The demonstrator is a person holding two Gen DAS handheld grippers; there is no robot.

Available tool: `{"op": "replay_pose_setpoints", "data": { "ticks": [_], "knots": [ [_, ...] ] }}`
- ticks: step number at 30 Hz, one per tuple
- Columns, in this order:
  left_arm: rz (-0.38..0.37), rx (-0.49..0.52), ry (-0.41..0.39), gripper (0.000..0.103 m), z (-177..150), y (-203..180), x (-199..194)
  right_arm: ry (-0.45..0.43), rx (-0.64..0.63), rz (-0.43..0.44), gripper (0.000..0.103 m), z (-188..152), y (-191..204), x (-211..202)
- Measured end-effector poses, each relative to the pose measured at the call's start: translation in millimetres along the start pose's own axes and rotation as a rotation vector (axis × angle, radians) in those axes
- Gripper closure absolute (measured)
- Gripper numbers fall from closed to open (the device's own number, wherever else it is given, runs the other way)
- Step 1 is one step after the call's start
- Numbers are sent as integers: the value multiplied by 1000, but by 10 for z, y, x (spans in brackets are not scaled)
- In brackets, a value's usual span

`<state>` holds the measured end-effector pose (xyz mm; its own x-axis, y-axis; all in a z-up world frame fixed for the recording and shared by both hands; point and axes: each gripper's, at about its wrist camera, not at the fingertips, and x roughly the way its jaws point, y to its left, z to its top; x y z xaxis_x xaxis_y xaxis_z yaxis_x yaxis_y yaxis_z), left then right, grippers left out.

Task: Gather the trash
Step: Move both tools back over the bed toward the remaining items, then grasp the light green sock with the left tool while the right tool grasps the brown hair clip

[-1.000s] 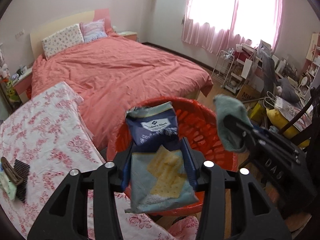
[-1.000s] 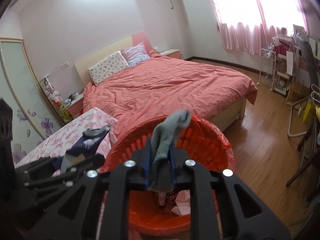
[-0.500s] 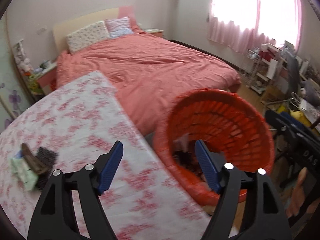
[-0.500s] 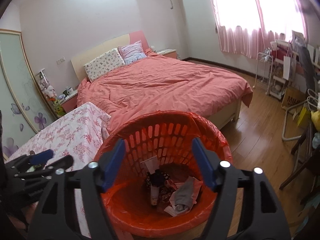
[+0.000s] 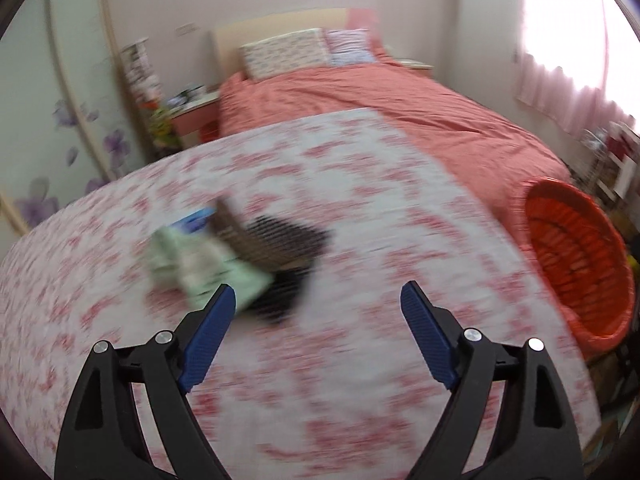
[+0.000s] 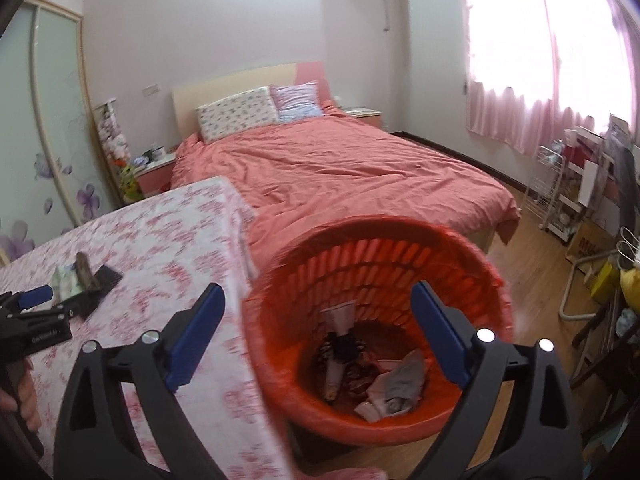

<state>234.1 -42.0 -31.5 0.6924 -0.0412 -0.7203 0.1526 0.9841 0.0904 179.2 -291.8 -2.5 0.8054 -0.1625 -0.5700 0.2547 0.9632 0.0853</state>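
Both tongs have dropped their loads into the bin [image 6: 376, 280] and are opening, empty. Remaining trash [image 5: 236, 252] lies on the table [image 5: 360, 200] just ahead-left of the left tongs [image 5: 318, 304] — nearer than the right tongs [image 6: 318, 304], which hang over the bin.

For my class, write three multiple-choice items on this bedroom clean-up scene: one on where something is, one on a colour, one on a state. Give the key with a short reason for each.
1. Where is the pile of leftover scraps?
A. on the floral tablecloth
B. on the bed
C. on the wooden floor

2. What colour is the trash basket?
A. blue
B. orange-red
C. green

3. How does the right gripper stand?
A. shut on a sock
B. shut on a wrapper
C. apart, nothing between its fingers

Key: 1 A, the scraps lie on the floral tablecloth ahead of the left gripper. 2 B, its slotted wall is orange-red in both views. 3 C, its jaws are opening above the basket with nothing between them; a grey cloth lies at the bottom.
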Motion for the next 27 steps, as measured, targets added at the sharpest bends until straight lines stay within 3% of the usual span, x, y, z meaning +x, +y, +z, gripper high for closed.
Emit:
{"op": "replay_pose_setpoints", "data": {
  "ticks": [4, 6, 11, 14, 16, 20, 23, 27],
  "knots": [
    [56, -78, 24, 20, -51, 389, 118, 23, -30, 42, 11, -64, 306, 46],
    [62, -105, 39, 28, -63, 500, 191, 35, -45, 57, 11, -92, 441, 77],
    [27, -158, 80, 43, -52, 643, 358, 56, -72, 94, 11, -141, 786, 168],
    [1, -180, 89, 44, -29, 643, 431, 67, -88, 118, 11, -153, 970, 210],
    [-20, -191, 92, 51, -21, 659, 479, 76, -111, 132, 11, -168, 1119, 250],
    [-48, -167, 78, 83, -39, 683, 474, 90, -154, 151, 11, -206, 1359, 290],
    [-48, -158, 79, 92, -104, 790, 442, 98, -177, 169, 11, -220, 1508, 311],
    [-39, -184, 78, 93, -235, 1079, 352, 105, -202, 187, 11, -246, 1668, 333]
  ]
}}
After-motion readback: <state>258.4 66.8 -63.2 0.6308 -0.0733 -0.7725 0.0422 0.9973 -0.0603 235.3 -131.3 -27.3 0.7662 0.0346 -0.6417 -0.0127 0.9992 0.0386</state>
